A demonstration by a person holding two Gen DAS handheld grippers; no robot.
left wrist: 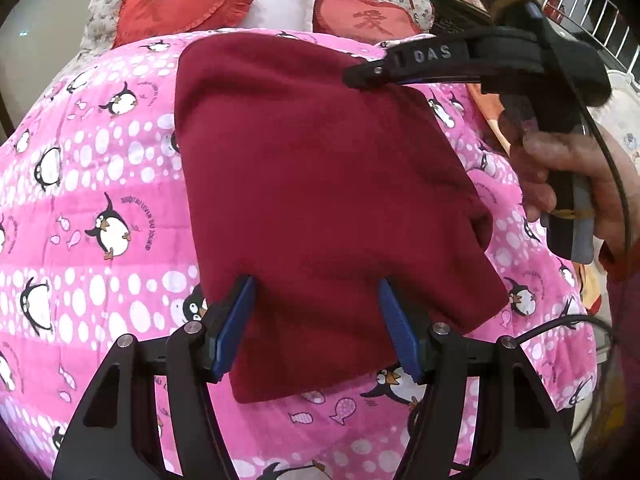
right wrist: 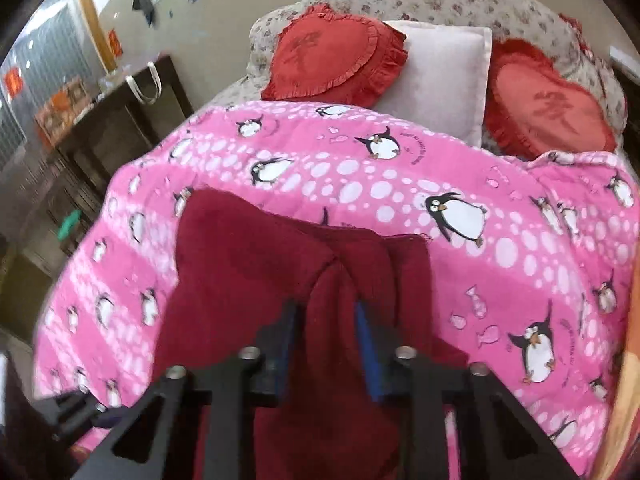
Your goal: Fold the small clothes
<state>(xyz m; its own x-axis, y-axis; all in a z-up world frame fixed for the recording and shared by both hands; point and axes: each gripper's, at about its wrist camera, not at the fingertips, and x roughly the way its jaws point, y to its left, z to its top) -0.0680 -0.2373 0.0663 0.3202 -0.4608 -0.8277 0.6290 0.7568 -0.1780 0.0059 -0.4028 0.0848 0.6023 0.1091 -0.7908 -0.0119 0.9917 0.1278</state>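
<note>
Maroon fleece garment [left wrist: 320,184] is spread mid-bed on the penguin quilt [left wrist: 100,160] — soft, light, limp. A bunched fold is pinched by the right gripper [right wrist: 327,312], jaws nearly closed; the left gripper [left wrist: 316,300] is held wide, gripping nothing — hems seem best grasped.

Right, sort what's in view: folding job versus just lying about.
Job: maroon garment; left gripper, jaws apart over it; right gripper, closed on a bunched fold.

Lying about: pink penguin quilt; two red heart cushions; white pillow.
</note>
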